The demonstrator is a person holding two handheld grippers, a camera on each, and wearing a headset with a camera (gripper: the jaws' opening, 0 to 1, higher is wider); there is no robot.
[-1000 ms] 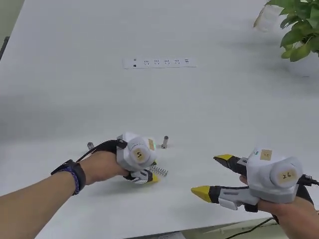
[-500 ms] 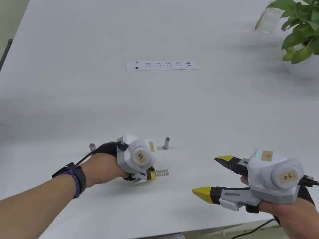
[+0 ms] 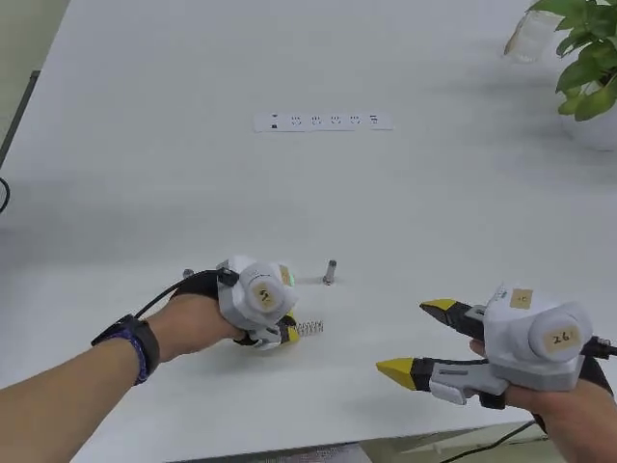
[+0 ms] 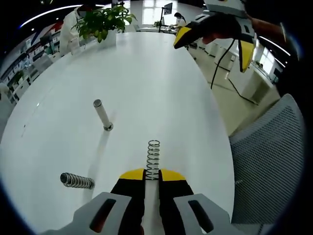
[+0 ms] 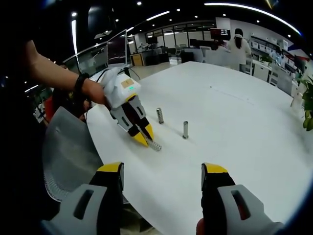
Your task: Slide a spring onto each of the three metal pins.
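Observation:
My left gripper (image 3: 289,334) rests low on the white table (image 3: 434,203), shut on one end of a small spring (image 3: 309,328). In the left gripper view that spring (image 4: 153,157) sticks out forward from the shut yellow tips of the left gripper (image 4: 152,173). A metal pin (image 3: 330,272) stands upright just beyond it, and another pin (image 3: 188,274) stands behind my left hand. A second spring (image 4: 77,180) lies loose on the table, left of the jaws. My right gripper (image 3: 417,339) hovers open at the near right, holding nothing. In the right gripper view, two pins (image 5: 185,129) (image 5: 159,115) stand past the left gripper (image 5: 142,137).
A white power strip (image 3: 323,122) lies at the middle of the table, farther back. A potted plant (image 3: 588,68) stands at the far right corner. The table's near edge runs just under both hands, with a grey chair (image 4: 274,161) beside it.
The head camera has shifted. My left gripper has drawn slightly left, away from the nearest pin, and the held spring now points more level. The right gripper stays open in place.

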